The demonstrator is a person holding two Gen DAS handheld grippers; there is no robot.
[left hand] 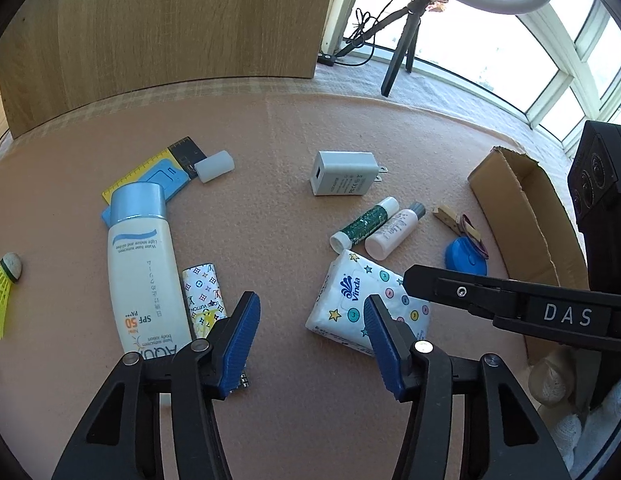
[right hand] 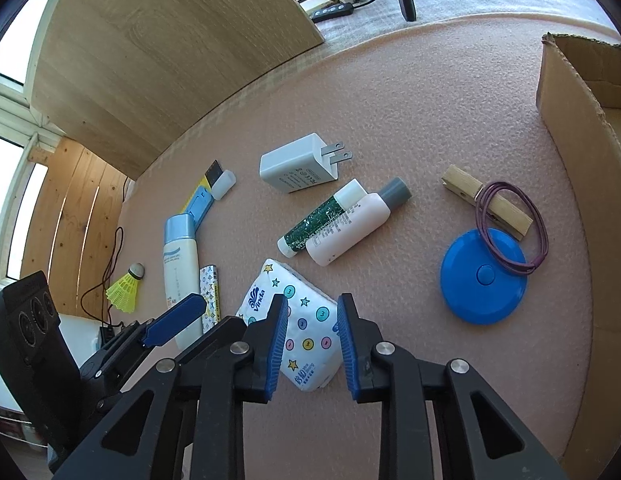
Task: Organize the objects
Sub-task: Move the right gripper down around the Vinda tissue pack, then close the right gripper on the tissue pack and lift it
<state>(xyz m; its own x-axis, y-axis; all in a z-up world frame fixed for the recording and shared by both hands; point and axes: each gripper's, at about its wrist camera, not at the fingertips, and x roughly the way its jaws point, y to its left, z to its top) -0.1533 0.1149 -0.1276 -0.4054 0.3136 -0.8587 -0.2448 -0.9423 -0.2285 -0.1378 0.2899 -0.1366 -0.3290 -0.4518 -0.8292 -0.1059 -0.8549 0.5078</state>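
A Vinda tissue pack (left hand: 350,300) (right hand: 298,324) lies on the pink mat. My right gripper (right hand: 312,310) is open, its jaws on either side of the pack's near end, not closed on it. My left gripper (left hand: 310,312) is open and empty above the mat, just left of the pack. A sunscreen bottle (left hand: 144,276) (right hand: 180,268) and a patterned tube (left hand: 202,300) lie left. A white charger (left hand: 342,174) (right hand: 296,170), a green glue stick (left hand: 364,222) (right hand: 322,216) and a small pink bottle (left hand: 394,230) (right hand: 354,224) lie in the middle.
An open cardboard box (left hand: 522,216) (right hand: 578,152) stands at the right. A blue round disc (right hand: 482,276), a wooden clothespin (right hand: 486,202) and purple rubber bands (right hand: 510,224) lie beside it. A yellow shuttlecock (left hand: 2,284), a ruler (left hand: 150,168) and a white cap (left hand: 214,166) lie left.
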